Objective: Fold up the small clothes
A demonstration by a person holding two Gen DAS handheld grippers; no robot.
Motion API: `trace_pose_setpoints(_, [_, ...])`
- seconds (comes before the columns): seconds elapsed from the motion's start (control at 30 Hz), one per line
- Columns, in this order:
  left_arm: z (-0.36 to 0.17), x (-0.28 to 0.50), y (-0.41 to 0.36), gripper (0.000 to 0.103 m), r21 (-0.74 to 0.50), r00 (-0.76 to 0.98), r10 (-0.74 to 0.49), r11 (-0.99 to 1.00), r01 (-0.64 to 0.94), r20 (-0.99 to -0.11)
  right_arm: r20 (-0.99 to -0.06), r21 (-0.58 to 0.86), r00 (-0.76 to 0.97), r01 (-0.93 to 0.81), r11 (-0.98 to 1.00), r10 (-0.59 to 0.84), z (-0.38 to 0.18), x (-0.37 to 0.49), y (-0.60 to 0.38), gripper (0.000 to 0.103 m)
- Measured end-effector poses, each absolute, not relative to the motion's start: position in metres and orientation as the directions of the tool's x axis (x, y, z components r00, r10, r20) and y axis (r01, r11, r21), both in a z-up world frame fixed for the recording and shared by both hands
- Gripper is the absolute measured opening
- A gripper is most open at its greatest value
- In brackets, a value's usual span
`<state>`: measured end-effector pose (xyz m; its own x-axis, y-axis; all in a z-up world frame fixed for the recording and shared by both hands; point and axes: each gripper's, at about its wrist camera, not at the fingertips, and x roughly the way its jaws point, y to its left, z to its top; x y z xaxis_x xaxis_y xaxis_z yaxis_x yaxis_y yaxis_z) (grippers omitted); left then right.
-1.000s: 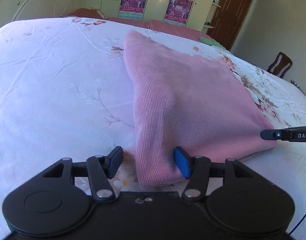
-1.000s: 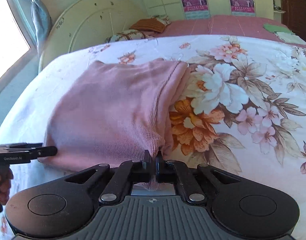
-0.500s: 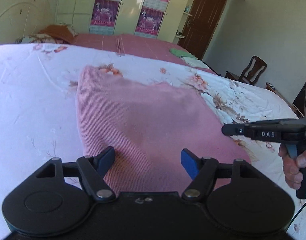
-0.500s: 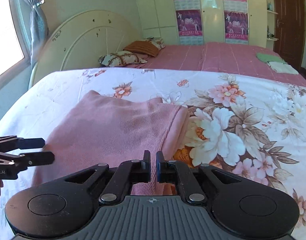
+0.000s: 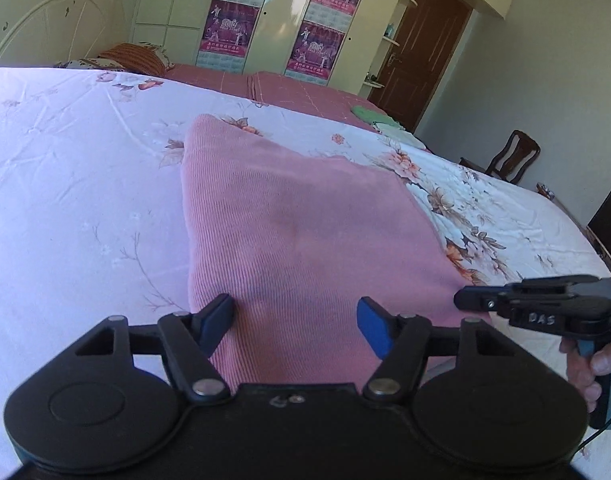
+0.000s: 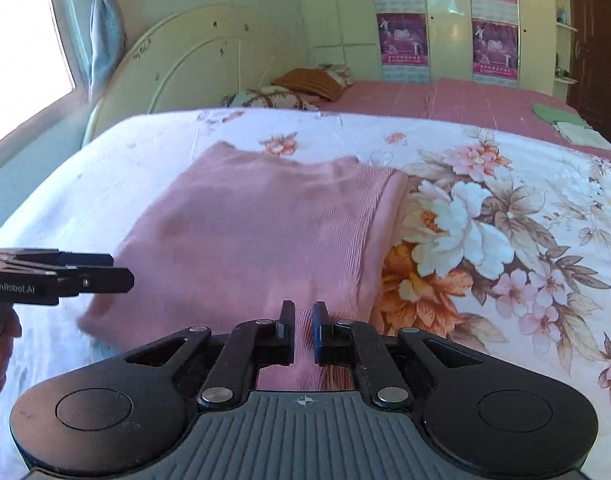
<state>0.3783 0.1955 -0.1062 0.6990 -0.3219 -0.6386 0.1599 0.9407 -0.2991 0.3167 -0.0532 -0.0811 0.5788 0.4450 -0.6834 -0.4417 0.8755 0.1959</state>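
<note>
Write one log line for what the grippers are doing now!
left gripper: open | right gripper: slightly open, holding nothing | pink garment: folded on bed

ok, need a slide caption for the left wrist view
Left gripper open over folded pink garment on floral bedsheet; right gripper alongside.

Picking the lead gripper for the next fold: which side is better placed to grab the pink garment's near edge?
Left. The left gripper is wide open, straddling the pink garment at its near edge. The right gripper has a narrow gap over the cloth, gripping nothing visible; it would need to open first.
</note>
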Motion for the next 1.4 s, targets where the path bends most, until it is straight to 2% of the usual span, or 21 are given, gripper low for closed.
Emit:
trace_pose_setpoints(0.07, [-0.107,0.377,0.198,0.066,-0.326,0.705,-0.323,0.935,0.137,-0.632,-0.719,0.18,0.577,-0.383,0.906,0.387,-0.097,0.323,-0.058,0.003])
trace_pose_setpoints(0.1, [-0.106,0.374,0.198,0.066,-0.323,0.706,-0.314,0.938,0.126,-0.634,-0.715,0.213,0.574,-0.364,0.907,0.399,-0.1,0.325,-0.065,0.0])
trace_pose_setpoints(0.17, [-0.101,0.364,0.197,0.067,-0.299,0.712,-0.282,0.948,0.106,-0.643,-0.717,0.221,0.572,-0.356,0.908,0.399,-0.096,0.323,-0.068,0.0])
trace_pose_setpoints(0.27, [-0.091,0.333,0.194,0.077,-0.242,0.731,-0.199,0.969,0.048,-0.653,-0.683,0.244,0.621,-0.302,0.921,0.384,-0.079,0.306,-0.08,0.001])
trace_pose_setpoints(0.3, [-0.088,0.321,0.191,0.079,-0.236,0.737,-0.189,0.971,0.04,-0.649,-0.678,0.243,0.635,-0.281,0.928,0.37,-0.073,0.297,-0.085,0.015])
trace_pose_setpoints(0.33, [-0.084,0.31,0.188,0.084,-0.232,0.741,-0.18,0.972,0.034,-0.646,-0.671,0.245,0.646,-0.27,0.931,0.364,-0.069,0.288,-0.091,0.048])
trace_pose_setpoints(0.4, [-0.072,0.283,0.175,0.09,-0.188,0.767,-0.14,0.982,0.026,-0.626,-0.631,0.242,0.692,-0.254,0.936,0.351,-0.055,0.261,-0.103,0.09])
trace_pose_setpoints(0.5, [-0.058,0.254,0.153,0.093,-0.078,0.779,-0.052,0.997,0.004,-0.625,-0.581,0.217,0.75,-0.232,0.948,0.316,-0.036,0.221,-0.114,0.103])
trace_pose_setpoints(0.67, [-0.036,0.215,0.128,0.094,-0.081,0.799,-0.062,0.997,0.017,-0.598,-0.619,0.194,0.727,-0.225,0.955,0.297,-0.017,0.174,-0.122,0.103])
trace_pose_setpoints(0.93, [0.001,0.125,0.095,0.093,-0.068,0.853,-0.086,0.996,0.059,-0.515,-0.552,0.122,0.779,-0.277,0.953,0.297,0.019,0.072,-0.132,0.103])
trace_pose_setpoints(0.97, [0.004,0.115,0.091,0.09,-0.048,0.861,-0.069,0.998,0.052,-0.505,-0.544,0.105,0.784,-0.29,0.951,0.299,0.022,0.059,-0.132,0.103])
trace_pose_setpoints(1.0, [0.007,0.103,0.087,0.074,-0.031,0.861,-0.059,0.998,0.051,-0.504,-0.537,0.094,0.787,-0.3,0.949,0.302,0.025,0.047,-0.131,0.103])
trace_pose_setpoints(1.03, [0.008,0.097,0.086,0.01,-0.028,0.853,-0.053,0.999,0.045,-0.52,-0.534,0.089,0.788,-0.307,0.947,0.306,0.026,0.037,-0.132,0.103])
trace_pose_setpoints(1.07, [0.009,0.091,0.086,0.015,-0.038,0.845,-0.046,0.999,0.03,-0.533,-0.53,0.09,0.789,-0.311,0.946,0.31,0.029,0.027,-0.132,0.103])
trace_pose_setpoints(1.1, [0.011,0.082,0.086,0.01,-0.043,0.848,-0.051,0.999,0.033,-0.528,-0.525,0.095,0.79,-0.315,0.944,0.317,0.031,0.017,-0.133,0.103])
trace_pose_setpoints(1.13, [0.013,0.074,0.084,0.029,-0.022,0.854,-0.032,0.999,0.024,-0.519,-0.521,0.1,0.79,-0.319,0.942,0.323,0.033,0.01,-0.134,0.103])
trace_pose_setpoints(1.17, [0.016,0.067,0.08,0.094,0.002,0.863,-0.005,1.0,0.007,-0.505,-0.512,0.105,0.794,-0.32,0.941,0.327,0.037,0.002,-0.134,0.103])
trace_pose_setpoints(1.2, [0.019,0.058,0.076,0.096,0.034,0.879,0.05,0.999,-0.039,-0.474,-0.501,0.11,0.799,-0.321,0.941,0.332,0.04,-0.004,-0.135,0.103])
trace_pose_setpoints(1.23, [0.02,0.052,0.074,0.103,0.051,0.896,0.094,0.995,-0.08,-0.434,-0.493,0.113,0.804,-0.322,0.94,0.334,0.044,-0.01,-0.136,0.103])
trace_pose_setpoints(1.4, [0.031,0.033,0.07,0.103,0.007,0.901,0.06,0.998,-0.063,-0.43,-0.469,0.091,0.82,-0.326,0.941,0.33,0.06,-0.032,-0.133,0.103])
